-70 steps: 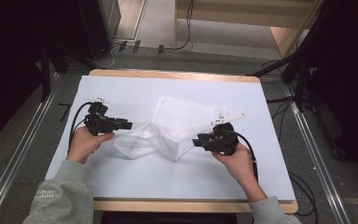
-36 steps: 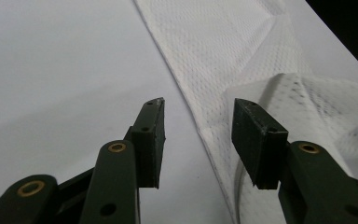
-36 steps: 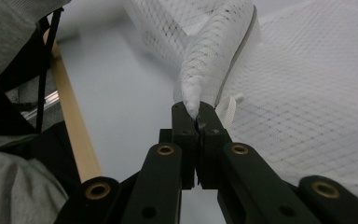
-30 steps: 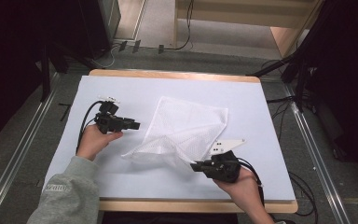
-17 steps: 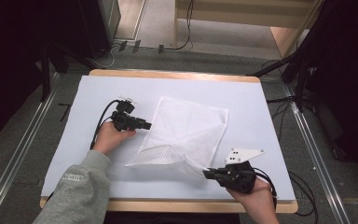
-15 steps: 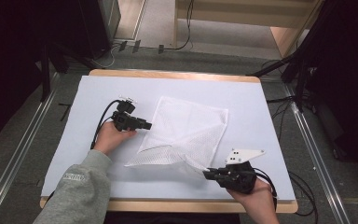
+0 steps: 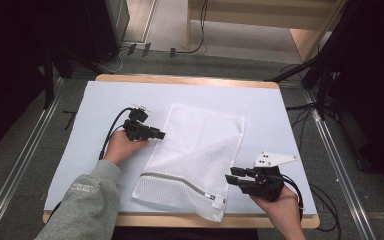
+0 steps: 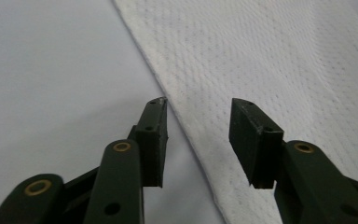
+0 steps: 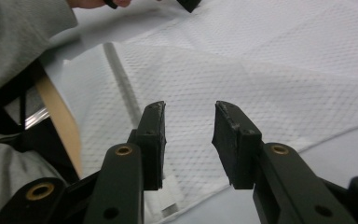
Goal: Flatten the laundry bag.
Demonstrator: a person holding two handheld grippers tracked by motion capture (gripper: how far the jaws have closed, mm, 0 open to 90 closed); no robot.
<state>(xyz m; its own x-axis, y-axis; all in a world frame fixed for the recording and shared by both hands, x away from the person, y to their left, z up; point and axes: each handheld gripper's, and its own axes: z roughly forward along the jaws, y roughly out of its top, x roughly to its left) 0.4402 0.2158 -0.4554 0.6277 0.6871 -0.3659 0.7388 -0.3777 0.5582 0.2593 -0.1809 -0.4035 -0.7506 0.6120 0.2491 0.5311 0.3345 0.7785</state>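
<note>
High view: compared with the frame 2.3 s ago, mesh bag [image 7: 192, 160] no longer bunched between the two hands but spread flat on the counter [image 7: 80, 125]; left gripper [image 7: 159, 134] now at the bag's left edge, right gripper [image 7: 231, 177] pulled back toward the near right corner. Open counter beyond the bag on the far side and to the right.

Left gripper view: jaws apart, holding nothing, straddling the bag's hemmed edge [image 8: 186, 126]; bare counter to the left.

Right gripper view: jaws apart and empty, mesh and zipper [image 9: 121, 79] ahead, counter's wooden edge [image 9: 60, 121] off left.
</note>
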